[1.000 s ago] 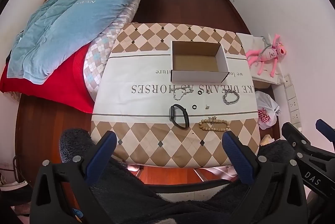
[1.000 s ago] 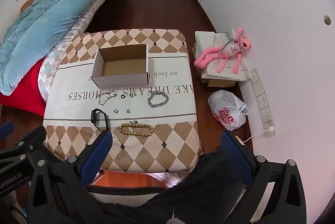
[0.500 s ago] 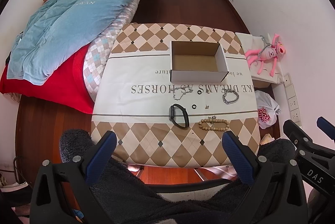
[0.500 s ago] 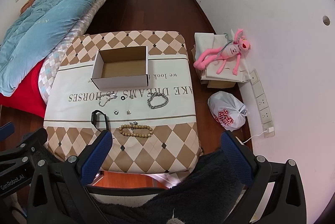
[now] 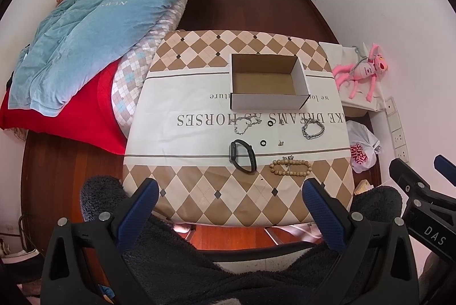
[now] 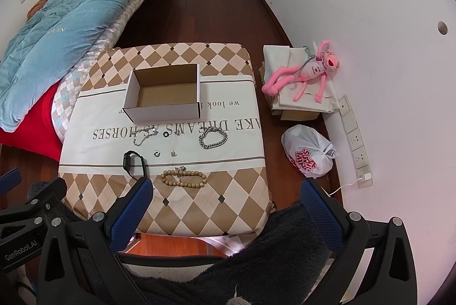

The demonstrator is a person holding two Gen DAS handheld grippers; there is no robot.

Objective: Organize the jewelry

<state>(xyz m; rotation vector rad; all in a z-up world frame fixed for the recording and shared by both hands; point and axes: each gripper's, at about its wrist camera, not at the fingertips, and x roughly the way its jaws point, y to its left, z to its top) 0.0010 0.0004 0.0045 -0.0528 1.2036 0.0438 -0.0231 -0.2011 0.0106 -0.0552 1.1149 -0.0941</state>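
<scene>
Jewelry lies loose in front of the empty box (image 5: 268, 83): bead bracelet (image 5: 289, 167) nearest, chain (image 5: 313, 128) just beyond. Beads look light and floppy, best pinched across one strand. Left gripper (image 5: 228, 192) and right gripper (image 6: 226, 191) hang wide apart, empty, well short of everything.

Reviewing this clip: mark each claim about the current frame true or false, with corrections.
1. The cardboard box is empty. True.
2. The wooden bead bracelet lies inside the box. False: it lies on the tablecloth, near the front edge.
3. The left gripper holds the black watch band. False: it is open and empty.
4. The silver chain bracelet lies right of the two small rings. True.
5. The right gripper is open. True.
</scene>
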